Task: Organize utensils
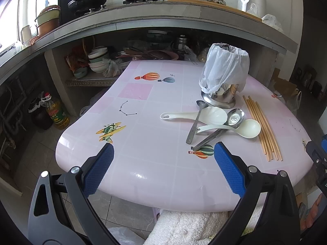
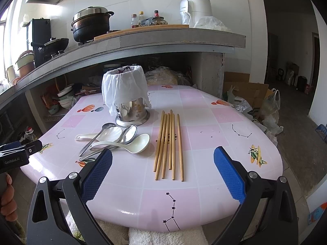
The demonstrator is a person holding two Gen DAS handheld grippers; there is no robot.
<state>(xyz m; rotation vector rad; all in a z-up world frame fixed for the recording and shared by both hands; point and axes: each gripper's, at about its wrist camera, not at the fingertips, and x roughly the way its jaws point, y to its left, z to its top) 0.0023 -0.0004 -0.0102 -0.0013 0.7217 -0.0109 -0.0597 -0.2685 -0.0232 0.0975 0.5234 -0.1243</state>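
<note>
A steel utensil holder [image 1: 221, 97] [image 2: 131, 112] with a white plastic bag [image 1: 225, 67] [image 2: 125, 87] draped over it stands on the pink table [image 1: 155, 159] [image 2: 214, 126]. In front of it lie a white rice paddle [image 1: 196, 115] [image 2: 102, 133], a white ladle [image 1: 241, 128] [image 2: 132, 141], a metal spoon [image 1: 195, 122] [image 2: 98, 136] and a metal ladle [image 1: 226, 126] [image 2: 126, 135], crossed in a loose heap. Several wooden chopsticks [image 1: 262, 128] [image 2: 169, 145] lie side by side to their right. My left gripper [image 1: 163, 163] is open over the near table edge. My right gripper [image 2: 162, 167] is open, just short of the chopsticks.
A grey counter [image 1: 143, 18] [image 2: 163, 38] with pots and bottles overhangs the table's far side; bowls [image 1: 98, 59] sit on a shelf beneath. An oil bottle [image 1: 56, 112] stands on the floor at left. Boxes and bags [image 2: 255, 100] lie right of the table. A white towel [image 1: 184, 224] lies below.
</note>
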